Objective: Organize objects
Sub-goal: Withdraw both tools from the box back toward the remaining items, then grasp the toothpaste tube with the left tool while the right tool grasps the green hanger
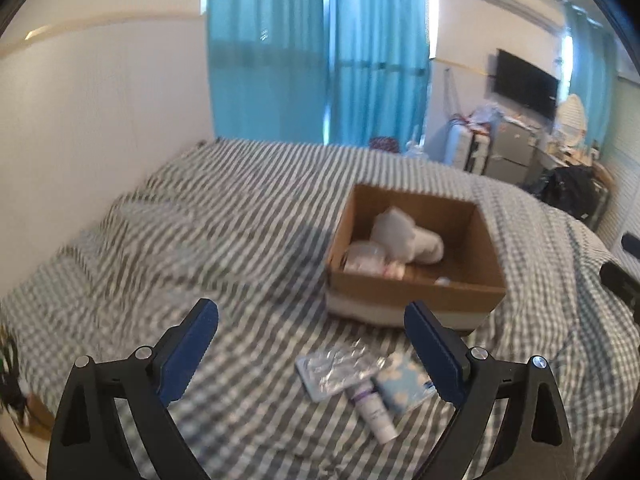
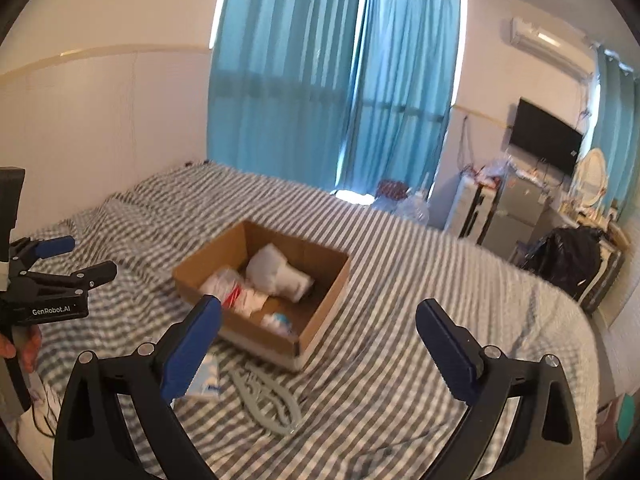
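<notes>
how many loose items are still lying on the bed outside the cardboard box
4, all in front of the cardboard box: a clear foil packet, a white tube, a blue cloud-print pack, and a pale flat openwork piece seen from the right wrist. More may hide behind the tongs.

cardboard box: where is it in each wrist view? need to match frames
Left wrist: the cardboard box sits right of centre on the striped bed, just beyond the left gripper.
Right wrist: the box sits centre-left, past the right gripper.
Shared landmark: the blue curtains behind the bed.
</notes>
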`<state>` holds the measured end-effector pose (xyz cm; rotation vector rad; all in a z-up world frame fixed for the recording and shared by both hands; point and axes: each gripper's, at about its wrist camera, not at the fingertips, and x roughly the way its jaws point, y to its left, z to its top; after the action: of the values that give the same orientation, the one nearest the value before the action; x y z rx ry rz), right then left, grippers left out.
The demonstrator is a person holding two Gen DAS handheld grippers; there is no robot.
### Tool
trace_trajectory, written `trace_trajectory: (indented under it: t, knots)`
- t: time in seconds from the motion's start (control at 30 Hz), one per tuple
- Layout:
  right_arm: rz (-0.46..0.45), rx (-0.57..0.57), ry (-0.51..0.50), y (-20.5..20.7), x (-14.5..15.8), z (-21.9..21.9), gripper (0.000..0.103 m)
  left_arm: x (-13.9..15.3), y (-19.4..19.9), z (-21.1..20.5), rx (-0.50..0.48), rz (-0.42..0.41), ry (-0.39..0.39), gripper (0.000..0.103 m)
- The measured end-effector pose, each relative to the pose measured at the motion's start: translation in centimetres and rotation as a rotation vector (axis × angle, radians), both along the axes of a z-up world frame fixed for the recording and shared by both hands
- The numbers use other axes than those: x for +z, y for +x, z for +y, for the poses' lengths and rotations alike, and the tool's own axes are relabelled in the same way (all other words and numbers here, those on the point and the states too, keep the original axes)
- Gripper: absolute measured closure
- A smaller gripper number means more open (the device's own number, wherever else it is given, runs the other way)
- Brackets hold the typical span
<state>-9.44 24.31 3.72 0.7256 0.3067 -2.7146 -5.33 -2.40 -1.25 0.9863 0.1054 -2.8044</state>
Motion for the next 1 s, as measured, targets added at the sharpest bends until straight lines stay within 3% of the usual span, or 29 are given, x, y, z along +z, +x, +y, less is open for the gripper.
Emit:
trace_trajectory:
  t: [0.33,0.43,0.53,0.67,0.83,1.0]
  knots:
    - [-0.167,0.047,0.075,-3.2,-14.2,-2.4,0.005,-11.3,0.0,2.4,0.028,-0.189,0.027,0.006]
    - [-0.19,0.056,0.082,-3.6,-17.3,-2.5,0.012,-12.9,-0.1,3.6,0.013,-0.21,0.016,0.007]
    - [-0.213,0.082,0.091,-3.8,-18.1,-3.0,0.012,-13.7,-0.9,4.5,-0.008,-0.225,-0.002,0.018]
    - [-0.254,0.096,0.127,-4.0,-19.2,-3.6,0.012,-14.9,-2.1,4.5,-0.035,-0.258,0.035,0.044]
    - [-0.326,0.099,0.143,-6.2,-21.3,-4.2,0.012,-15.7,-2.9,4.4,-0.04,-0.244,0.06,0.052]
    - [-0.377,0.091,0.15,-6.8,-22.8,-4.3,0.013,-15.6,-2.0,3.9,-0.1,-0.257,0.111,0.073]
